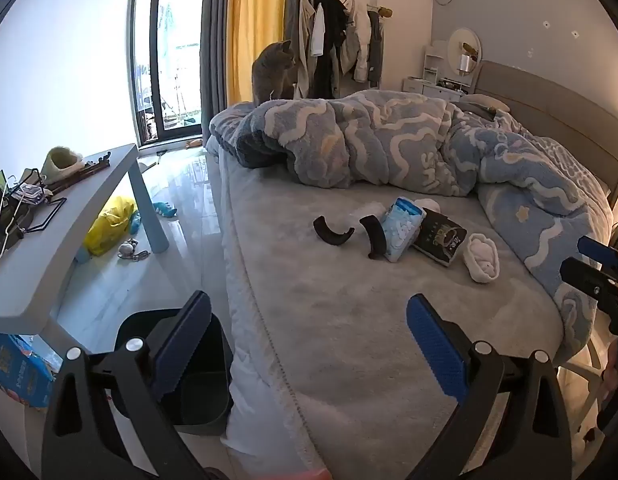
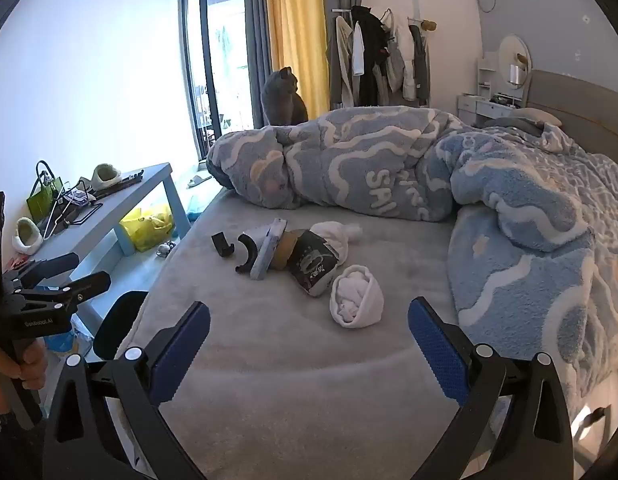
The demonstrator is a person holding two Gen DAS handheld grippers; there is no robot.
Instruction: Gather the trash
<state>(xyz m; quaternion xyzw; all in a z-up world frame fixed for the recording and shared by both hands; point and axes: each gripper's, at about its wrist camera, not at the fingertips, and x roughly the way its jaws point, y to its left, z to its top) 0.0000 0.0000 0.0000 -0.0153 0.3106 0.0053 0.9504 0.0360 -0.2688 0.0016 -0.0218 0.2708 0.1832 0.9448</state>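
Loose items lie in a group on the grey bed sheet (image 1: 349, 320): two curved black pieces (image 1: 332, 233) (image 1: 374, 237), a light blue tissue pack (image 1: 402, 230), a dark printed packet (image 1: 440, 242) and a rolled white cloth (image 1: 481, 258). They also show in the right wrist view: black pieces (image 2: 223, 245) (image 2: 248, 254), tissue pack (image 2: 271, 252), dark packet (image 2: 314, 266), white cloth (image 2: 357, 302). My left gripper (image 1: 307, 352) is open and empty above the bed's near edge. My right gripper (image 2: 309, 354) is open and empty, short of the white cloth. A black bin (image 1: 189, 376) stands on the floor left of the bed.
A blue patterned duvet (image 1: 389, 140) is bunched across the bed. A grey cat (image 1: 273, 72) sits at the far corner. A grey side table (image 1: 69, 216) with clutter stands left, a yellow bag (image 1: 109, 224) under it. A clothes rack (image 1: 337, 40) is at the back.
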